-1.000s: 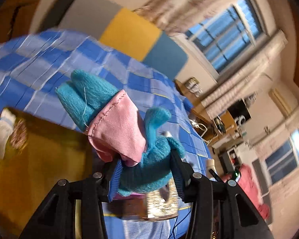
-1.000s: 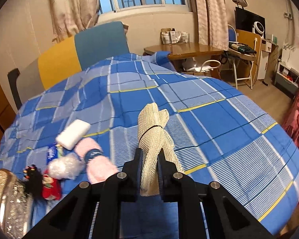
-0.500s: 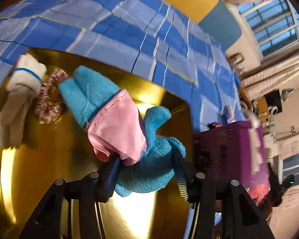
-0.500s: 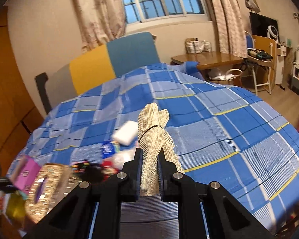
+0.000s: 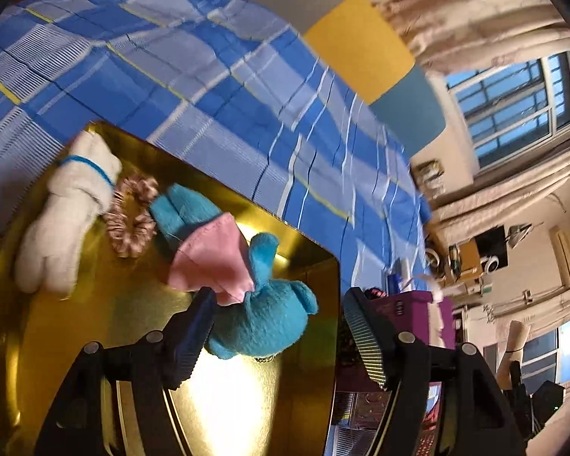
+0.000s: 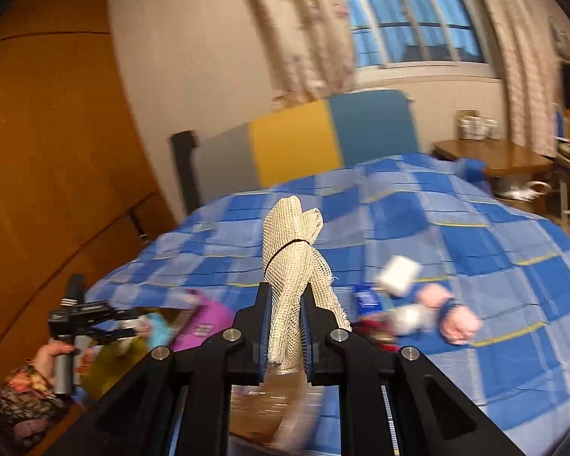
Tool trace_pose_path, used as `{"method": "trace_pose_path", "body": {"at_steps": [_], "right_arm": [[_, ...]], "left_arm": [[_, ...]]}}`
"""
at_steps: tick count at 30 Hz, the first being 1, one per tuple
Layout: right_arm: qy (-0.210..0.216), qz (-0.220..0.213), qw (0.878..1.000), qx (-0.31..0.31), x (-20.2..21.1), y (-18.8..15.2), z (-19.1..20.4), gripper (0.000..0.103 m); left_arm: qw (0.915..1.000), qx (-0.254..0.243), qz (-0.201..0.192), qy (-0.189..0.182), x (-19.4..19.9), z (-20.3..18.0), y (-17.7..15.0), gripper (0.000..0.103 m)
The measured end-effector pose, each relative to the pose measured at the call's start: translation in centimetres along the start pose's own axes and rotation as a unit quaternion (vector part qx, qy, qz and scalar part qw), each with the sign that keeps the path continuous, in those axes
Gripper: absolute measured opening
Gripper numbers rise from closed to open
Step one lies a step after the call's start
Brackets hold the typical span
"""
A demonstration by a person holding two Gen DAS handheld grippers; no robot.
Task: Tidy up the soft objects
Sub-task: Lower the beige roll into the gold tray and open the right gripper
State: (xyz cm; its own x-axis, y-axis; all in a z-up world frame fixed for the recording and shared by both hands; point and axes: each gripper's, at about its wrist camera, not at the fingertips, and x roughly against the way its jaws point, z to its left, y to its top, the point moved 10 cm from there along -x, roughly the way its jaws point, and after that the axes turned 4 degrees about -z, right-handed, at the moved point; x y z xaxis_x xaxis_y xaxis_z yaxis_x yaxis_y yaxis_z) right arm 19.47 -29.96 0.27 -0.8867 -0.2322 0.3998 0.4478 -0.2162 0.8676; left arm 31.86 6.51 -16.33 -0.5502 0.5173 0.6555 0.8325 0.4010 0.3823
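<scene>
Opening wide now, the left gripper (image 5: 277,334), with the blue plush toy (image 5: 260,325) in the gap. Toy touches the left pad only; right pad well clear. Lying in the gold tray (image 5: 95,342), near the tongs.

Best to pull back slow and straight, so no pad catches the fuzzy cloth or the pink dress (image 5: 212,262) and drags the toy out again.

Clamped tight on the rolled net cloth (image 6: 296,266), the right gripper (image 6: 287,342), held up over the blue checked bed cover (image 6: 494,250). Likely next for the tray.

Already in the tray, far left: a white sock (image 5: 66,209) and a brown hair band (image 5: 131,216), just beside the toy's feet. Little room there, so put the net cloth in the bare near part.

Just right of the tray, a purple box (image 5: 402,304). Farther right on the bed, a white block (image 6: 399,274) and a pink sock (image 6: 450,313), still to sort.
</scene>
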Motion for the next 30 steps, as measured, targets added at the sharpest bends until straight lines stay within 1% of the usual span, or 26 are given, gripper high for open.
{"method": "trace_pose_path", "body": {"at_steps": [2,4,5,6,9,10,15,18,21,22,25,28,30], "right_arm": [[0.031,0.011,0.999,0.003,-0.9,-0.3,3.2,0.014],[0.054,0.023,0.998,0.008,-1.9,-0.9,6.1,0.014],[0.066,0.032,0.997,0.013,-2.6,-1.4,7.9,0.014],[0.072,0.038,0.997,0.017,-2.9,-1.7,8.8,0.014],[0.087,0.068,0.994,0.024,-4.8,-3.8,12.7,0.014],[0.089,0.075,0.993,0.023,-5.2,-4.4,13.4,0.014],[0.084,0.133,0.987,0.025,-8.2,-9.2,18.0,0.014],[0.066,0.16,0.984,0.03,-10.1,-11.6,19.6,0.014],[0.032,0.175,0.984,0.031,-12.6,-13.5,20.1,0.014],[0.021,0.181,0.983,0.021,-13.6,-14.2,20.2,0.014],[-0.01,0.178,0.984,0.017,-15.6,-14.9,20.1,0.014],[-0.051,0.167,0.984,0.022,-17.1,-15.0,19.9,0.014],[-0.076,0.163,0.983,0.025,-18.0,-15.0,19.5,0.014]], "left_arm": [[0.9998,-0.002,-0.02,0.007,1.3,0.1,-0.2,0.07],[0.9988,-0.013,-0.041,0.026,3.0,0.9,-1.1,0.07],[0.9983,-0.017,-0.045,0.033,3.7,1.3,-1.4,0.07],[0.9979,-0.019,-0.048,0.039,4.1,1.6,-1.9,0.07],[0.9971,-0.021,-0.051,0.053,4.8,2.6,-3.6,0.07],[0.997,-0.021,-0.05,0.055,5.0,2.9,-4.0,0.07],[0.9945,-0.034,-0.059,0.079,6.2,4.4,-6.0,0.071],[0.9938,-0.034,-0.062,0.086,6.9,5.2,-6.6,0.07],[0.9935,-0.023,-0.071,0.086,8.0,6.1,-6.9,0.07],[0.9932,-0.021,-0.075,0.086,8.4,6.4,-6.9,0.07],[0.993,-0.018,-0.08,0.086,9.4,6.9,-7.1,0.07],[0.9919,-0.019,-0.088,0.089,10.5,7.6,-7.1,0.07],[0.9918,-0.01,-0.093,0.088,11.1,8.2,-7.1,0.07]]}}
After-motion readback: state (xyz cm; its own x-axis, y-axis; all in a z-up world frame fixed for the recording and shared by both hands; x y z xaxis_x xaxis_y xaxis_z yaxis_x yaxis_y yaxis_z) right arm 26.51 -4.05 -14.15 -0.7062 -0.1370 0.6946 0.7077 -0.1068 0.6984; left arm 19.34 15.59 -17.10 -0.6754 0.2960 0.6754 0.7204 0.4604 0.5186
